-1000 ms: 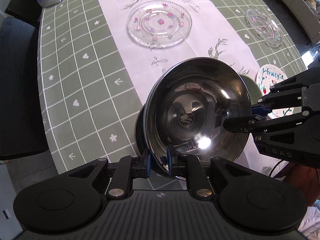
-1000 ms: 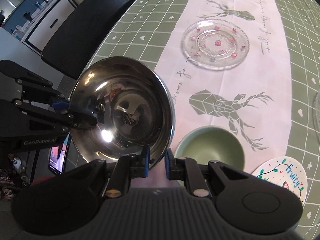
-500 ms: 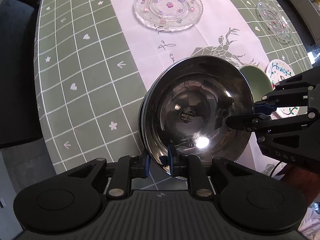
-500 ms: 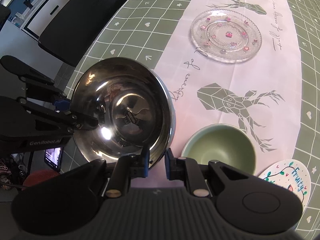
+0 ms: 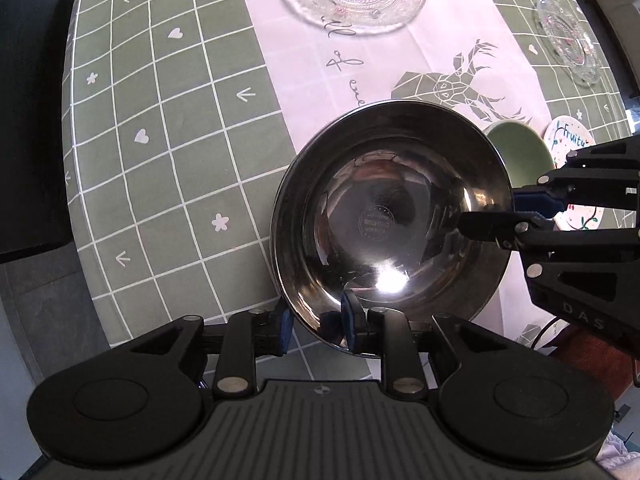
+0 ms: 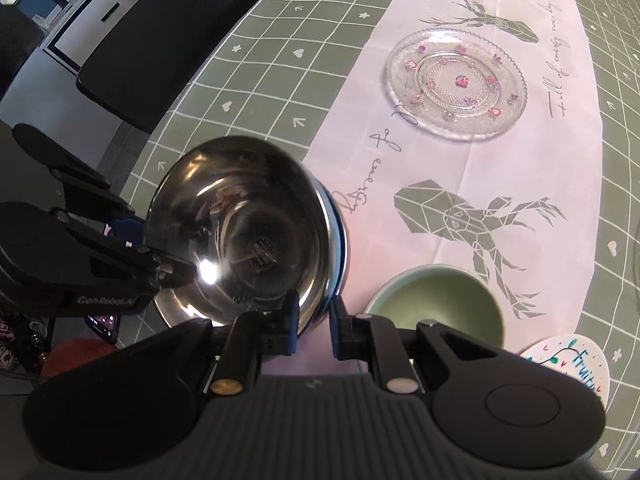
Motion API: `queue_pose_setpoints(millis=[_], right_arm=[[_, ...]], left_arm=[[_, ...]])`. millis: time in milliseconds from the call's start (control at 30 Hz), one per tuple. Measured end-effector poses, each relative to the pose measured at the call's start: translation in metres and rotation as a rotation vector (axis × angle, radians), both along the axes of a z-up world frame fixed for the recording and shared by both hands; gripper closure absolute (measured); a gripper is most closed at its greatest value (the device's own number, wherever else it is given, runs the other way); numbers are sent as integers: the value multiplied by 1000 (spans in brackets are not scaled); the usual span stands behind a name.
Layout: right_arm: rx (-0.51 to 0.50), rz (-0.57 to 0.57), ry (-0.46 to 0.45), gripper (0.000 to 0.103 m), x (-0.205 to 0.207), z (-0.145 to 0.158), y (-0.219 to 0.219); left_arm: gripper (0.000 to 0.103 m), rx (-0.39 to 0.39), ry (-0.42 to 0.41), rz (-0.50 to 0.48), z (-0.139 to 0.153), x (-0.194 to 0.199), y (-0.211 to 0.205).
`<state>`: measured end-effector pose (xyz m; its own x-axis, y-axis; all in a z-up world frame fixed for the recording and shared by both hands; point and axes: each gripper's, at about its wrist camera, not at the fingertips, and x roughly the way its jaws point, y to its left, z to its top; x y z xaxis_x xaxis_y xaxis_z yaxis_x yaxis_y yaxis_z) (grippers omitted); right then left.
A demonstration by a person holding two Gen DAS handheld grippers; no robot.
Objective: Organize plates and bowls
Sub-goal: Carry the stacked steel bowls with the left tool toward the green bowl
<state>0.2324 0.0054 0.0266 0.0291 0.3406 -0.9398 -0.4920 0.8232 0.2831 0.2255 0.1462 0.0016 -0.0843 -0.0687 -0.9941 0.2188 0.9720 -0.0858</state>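
Silver bowl (image 5: 392, 216), green bowl (image 6: 436, 300), green checked tablecloth (image 5: 160, 120)

- Small white plate (image 5: 568, 140): hand-lettered "Fruity" in blue-green, seen in both views; in the right wrist view (image 6: 576, 364) only "Fruit" shows before the edge cuts it.
- Right claw (image 5: 486, 216), body: "DAS" in pale capitals, then cut off by the frame.
- Left claw (image 6: 182, 266), body: "GenRobot.AI" in white letters.
- White runner (image 6: 460, 168) on the counter: cursive script, "full of energy every…" beside the clear glass plate (image 6: 456, 82); further script near the steel bowl (image 6: 240, 240), partly legible as "of".
- Steel bowl, inside bottom: round stamped mark, too small to read.
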Motion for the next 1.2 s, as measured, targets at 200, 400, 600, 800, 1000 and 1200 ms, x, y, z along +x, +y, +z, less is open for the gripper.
queue_pose_setpoints(millis=[200, 400, 600, 800, 1000, 1200], right_arm=[[12, -15, -6, 89, 4, -1, -3], [29, -18, -22, 84, 3, 1, -6], [45, -35, -25, 82, -1, -2, -11], [77, -52, -35, 90, -5, -1, -14], [83, -67, -54, 91, -4, -2, -15], [99, -21, -116, 84, -11, 3, -17]], left_arm=[[75, -4, -17, 0, 4, 1, 2], [72, -7, -94, 15, 17, 3, 9], [72, -8, -243, 56, 21, 3, 15], [82, 4, -292, 56, 15, 3, 15], [85, 7, -301, 64, 10, 2, 15], [79, -11, -343, 56, 18, -5, 15]])
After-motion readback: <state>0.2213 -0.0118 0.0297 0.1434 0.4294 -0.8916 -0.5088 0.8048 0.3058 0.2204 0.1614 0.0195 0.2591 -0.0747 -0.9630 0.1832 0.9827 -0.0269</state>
